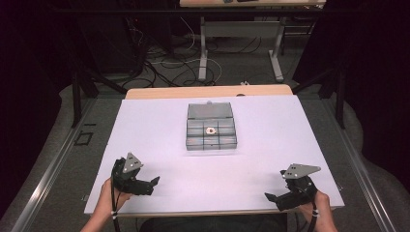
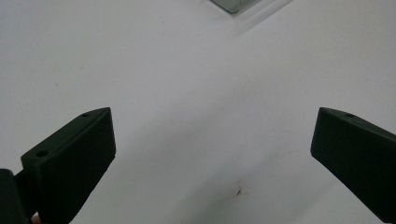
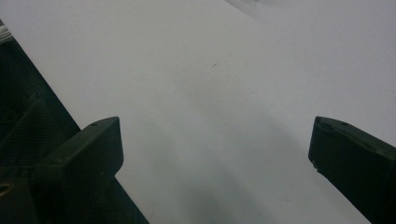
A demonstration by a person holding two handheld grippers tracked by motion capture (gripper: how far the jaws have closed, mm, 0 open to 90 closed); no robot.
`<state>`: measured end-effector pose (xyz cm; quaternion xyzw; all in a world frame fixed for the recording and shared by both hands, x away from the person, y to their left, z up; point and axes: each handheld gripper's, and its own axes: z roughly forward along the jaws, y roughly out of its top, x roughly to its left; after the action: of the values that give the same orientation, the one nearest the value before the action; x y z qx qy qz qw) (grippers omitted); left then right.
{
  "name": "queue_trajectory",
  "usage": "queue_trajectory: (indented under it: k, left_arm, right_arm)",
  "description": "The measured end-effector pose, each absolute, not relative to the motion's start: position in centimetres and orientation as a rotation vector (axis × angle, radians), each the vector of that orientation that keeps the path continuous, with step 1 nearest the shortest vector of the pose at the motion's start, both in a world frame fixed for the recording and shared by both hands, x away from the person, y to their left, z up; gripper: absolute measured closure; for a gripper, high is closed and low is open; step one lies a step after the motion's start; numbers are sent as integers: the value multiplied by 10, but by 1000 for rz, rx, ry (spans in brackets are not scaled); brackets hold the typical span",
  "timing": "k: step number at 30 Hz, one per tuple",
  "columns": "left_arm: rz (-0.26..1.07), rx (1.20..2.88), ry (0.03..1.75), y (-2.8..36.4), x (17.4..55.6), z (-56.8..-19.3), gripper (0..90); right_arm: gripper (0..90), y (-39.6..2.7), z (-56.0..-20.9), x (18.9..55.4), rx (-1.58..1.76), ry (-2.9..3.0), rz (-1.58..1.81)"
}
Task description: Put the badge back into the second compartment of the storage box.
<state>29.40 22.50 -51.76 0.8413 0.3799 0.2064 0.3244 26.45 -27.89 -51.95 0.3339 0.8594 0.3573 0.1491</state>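
With both hand-held grippers, left [image 1: 153,182] and right [image 1: 269,196], wide open and empty low in the frame, I should reach slowly, squarely for the box [image 1: 212,131] at centre.

One clear compartment box [image 1: 211,133] holding one small white part [image 1: 210,129]; two grippers, left [image 1: 145,185] and right [image 1: 278,199], resting near the lower frame corners.

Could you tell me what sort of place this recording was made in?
Probably a lab or recording workspace. A table covered in white stands among dark curtains, loose cables run over the floor behind it, and a person holds the left gripper and right gripper.
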Motion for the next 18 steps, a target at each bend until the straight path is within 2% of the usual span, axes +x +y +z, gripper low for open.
queue_trajectory:
  k: [18]
  left_arm:
    - [588, 2198, 979, 226, 271, -532, 3]
  right_arm:
    - [26, -277, -520, 263, 980, 2467, 1028]
